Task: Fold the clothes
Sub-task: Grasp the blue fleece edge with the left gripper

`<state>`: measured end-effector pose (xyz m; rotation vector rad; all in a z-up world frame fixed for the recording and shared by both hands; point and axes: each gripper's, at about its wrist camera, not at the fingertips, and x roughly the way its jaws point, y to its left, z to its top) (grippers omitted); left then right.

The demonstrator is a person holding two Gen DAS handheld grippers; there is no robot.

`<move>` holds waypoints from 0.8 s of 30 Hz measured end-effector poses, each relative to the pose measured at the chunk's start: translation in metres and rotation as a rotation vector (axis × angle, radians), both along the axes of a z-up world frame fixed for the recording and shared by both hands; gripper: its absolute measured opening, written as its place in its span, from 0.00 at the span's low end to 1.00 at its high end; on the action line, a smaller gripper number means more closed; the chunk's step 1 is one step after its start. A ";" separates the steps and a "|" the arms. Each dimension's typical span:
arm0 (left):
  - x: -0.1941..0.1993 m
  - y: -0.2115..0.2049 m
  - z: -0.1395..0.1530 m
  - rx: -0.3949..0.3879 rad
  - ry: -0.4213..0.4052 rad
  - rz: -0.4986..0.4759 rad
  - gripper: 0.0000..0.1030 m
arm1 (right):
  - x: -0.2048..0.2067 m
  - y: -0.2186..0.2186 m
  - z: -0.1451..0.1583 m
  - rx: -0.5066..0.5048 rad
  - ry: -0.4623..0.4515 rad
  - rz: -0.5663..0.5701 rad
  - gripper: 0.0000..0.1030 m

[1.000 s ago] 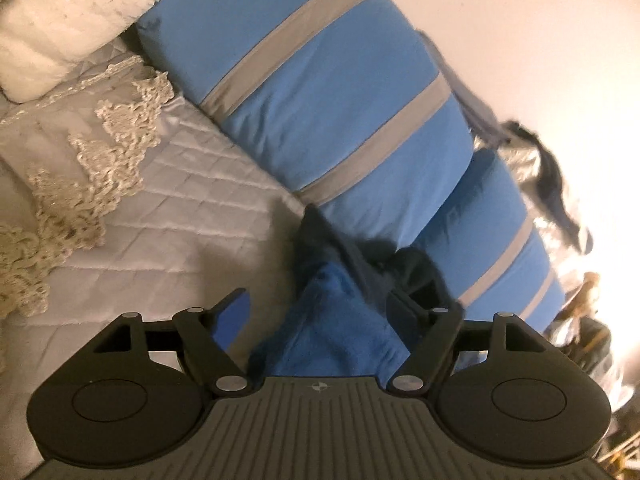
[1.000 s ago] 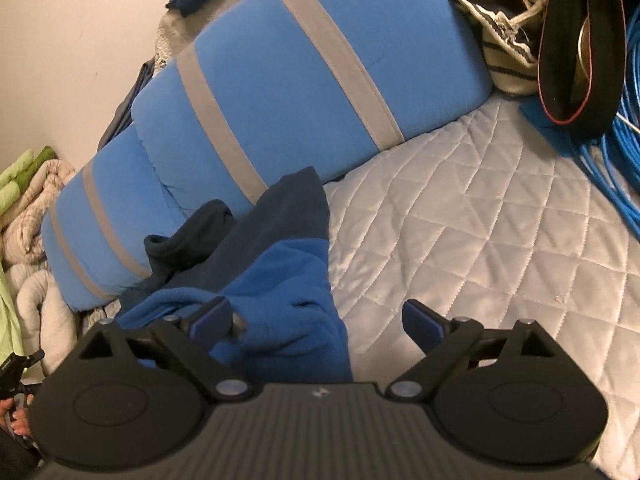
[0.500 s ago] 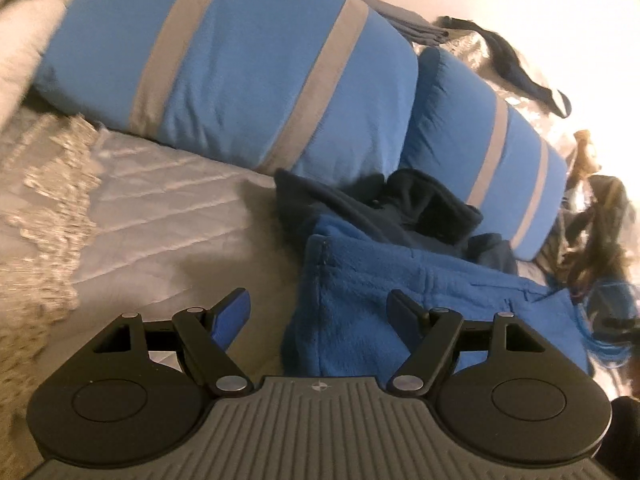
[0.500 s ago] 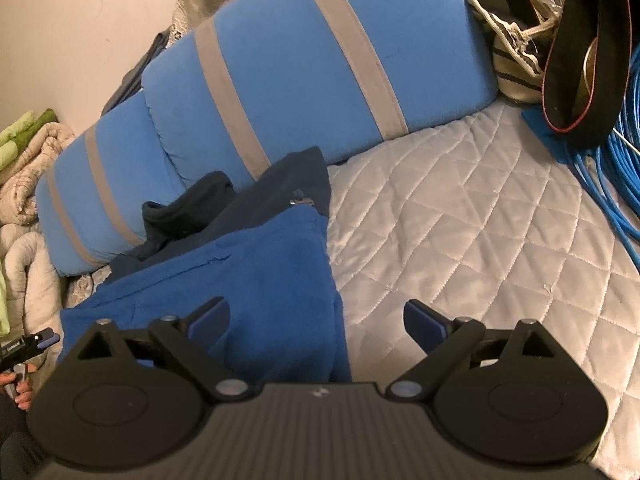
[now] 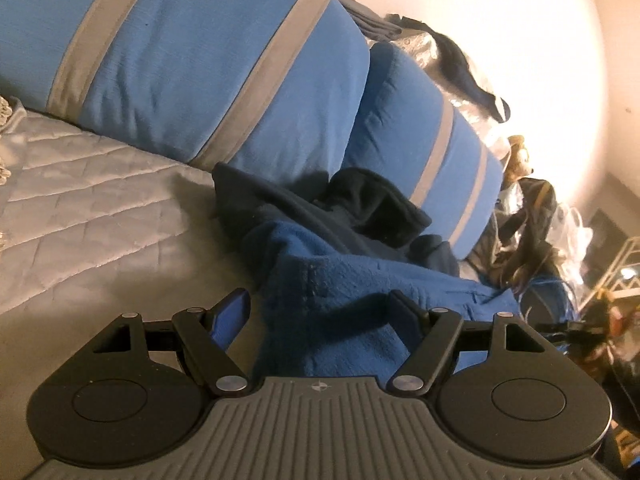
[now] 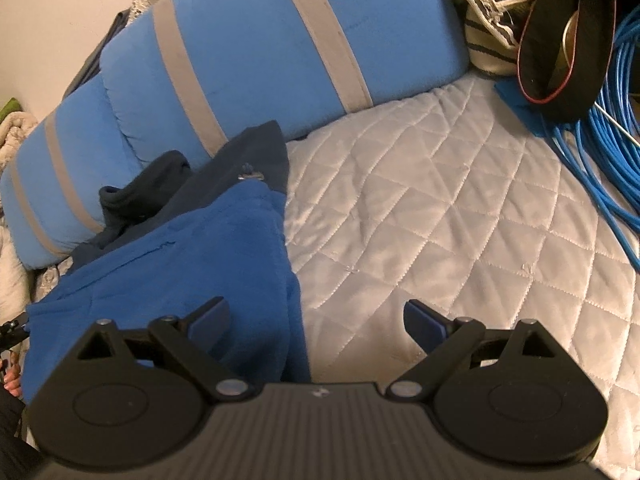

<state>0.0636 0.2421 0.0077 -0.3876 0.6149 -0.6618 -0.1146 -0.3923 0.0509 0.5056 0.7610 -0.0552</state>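
Note:
A blue fleece garment (image 5: 360, 300) with a dark navy lining (image 5: 320, 208) lies crumpled on the quilted grey bedspread (image 5: 100, 220), against two blue pillows. My left gripper (image 5: 316, 312) is open, its fingers either side of the garment's left edge. In the right wrist view the same garment (image 6: 180, 272) lies at the left, with its navy part (image 6: 248, 160) near the pillows. My right gripper (image 6: 316, 320) is open over the garment's right edge, left finger above the fleece, right finger above the bare bedspread (image 6: 460, 220).
Two blue pillows with grey stripes (image 5: 200, 60) (image 6: 280, 40) lean along the back. Blue cables (image 6: 608, 140), a black strap (image 6: 568, 40) and a woven bag (image 6: 488, 40) lie at the right. Clutter and dark cloth (image 5: 532, 220) lie beyond the pillows.
Both grippers have drawn back from the pillows and stayed open. The blue fleece has spread out flatter and wider on the bedspread, filling more of both views.

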 end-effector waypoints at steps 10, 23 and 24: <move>0.002 0.002 -0.003 -0.030 0.040 0.040 0.21 | 0.007 0.012 0.003 -0.042 -0.026 0.025 0.95; 0.009 -0.015 -0.001 0.097 0.161 0.227 0.20 | 0.014 0.043 0.021 -0.272 -0.029 0.051 0.95; 0.008 -0.015 -0.001 0.101 0.163 0.231 0.20 | 0.014 0.044 0.022 -0.284 -0.023 0.053 0.95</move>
